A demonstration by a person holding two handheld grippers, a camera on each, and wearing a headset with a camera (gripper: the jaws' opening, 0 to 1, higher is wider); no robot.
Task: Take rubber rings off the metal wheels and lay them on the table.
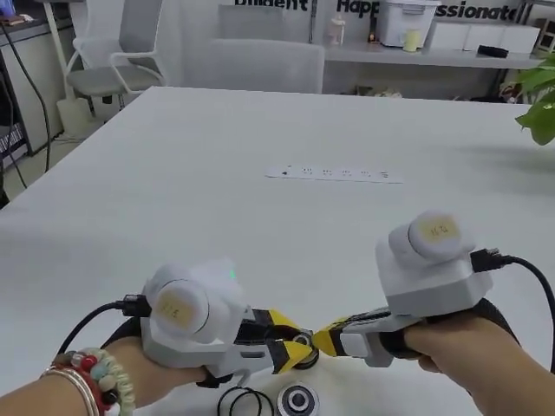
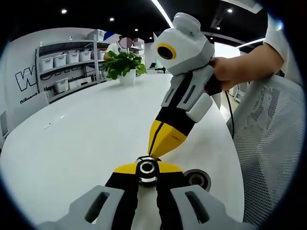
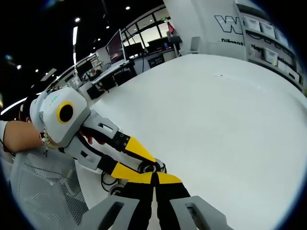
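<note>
A small metal wheel [image 1: 301,340] [image 2: 147,171] with a black rubber ring round its rim is held low over the white table [image 1: 260,173], my left gripper [image 1: 293,341] [image 2: 147,165] shut on it from both sides. My right gripper [image 1: 319,340] [image 3: 154,175] comes from the opposite side with its jaws together, pinching the ring at the wheel's edge. In the left gripper view the right gripper [image 2: 152,152] touches the top of the wheel's rim. A second wheel [image 1: 298,400] [image 2: 197,178] lies flat on the table beside loose rubber rings [image 1: 245,403] [image 3: 106,179].
A white power strip [image 1: 334,173] lies mid-table, far ahead. A potted plant [image 1: 539,100] [image 2: 122,64] stands at the table's right edge. Chairs [image 1: 260,65] line the far side, and a mesh chair back [image 2: 268,143] is close behind the near edge.
</note>
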